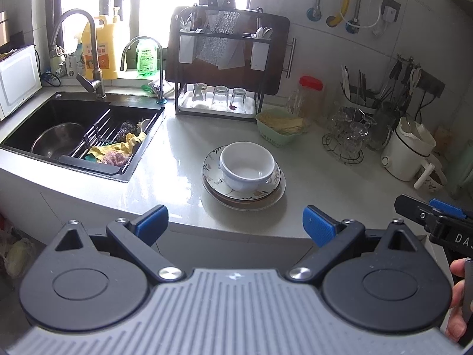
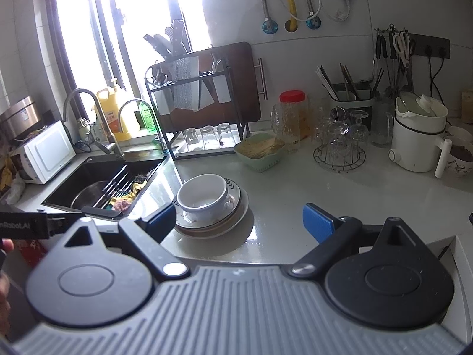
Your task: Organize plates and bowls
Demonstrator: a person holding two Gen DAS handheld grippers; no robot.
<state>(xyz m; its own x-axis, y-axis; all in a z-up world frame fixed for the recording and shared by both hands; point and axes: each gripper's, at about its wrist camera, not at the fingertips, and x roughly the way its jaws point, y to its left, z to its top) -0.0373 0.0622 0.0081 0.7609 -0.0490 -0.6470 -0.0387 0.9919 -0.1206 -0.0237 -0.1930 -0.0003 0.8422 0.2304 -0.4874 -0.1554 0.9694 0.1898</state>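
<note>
White letters "DA" show on the black body of the right gripper [image 1: 443, 222] at the edge of the left wrist view, cut off by the frame. In the right wrist view, the left gripper [image 2: 26, 225] carries white lettering that reads "nRobot.AI", its start lost past the picture's edge. A yellow jug [image 1: 100, 48] by the window bears an orange label with Chinese characters too blurred to read. The green bottle [image 1: 146, 57] beside it has a label with small print, also illegible. A cup [image 2: 459, 159] at the counter's far right shows faint script that cannot be made out.
</note>
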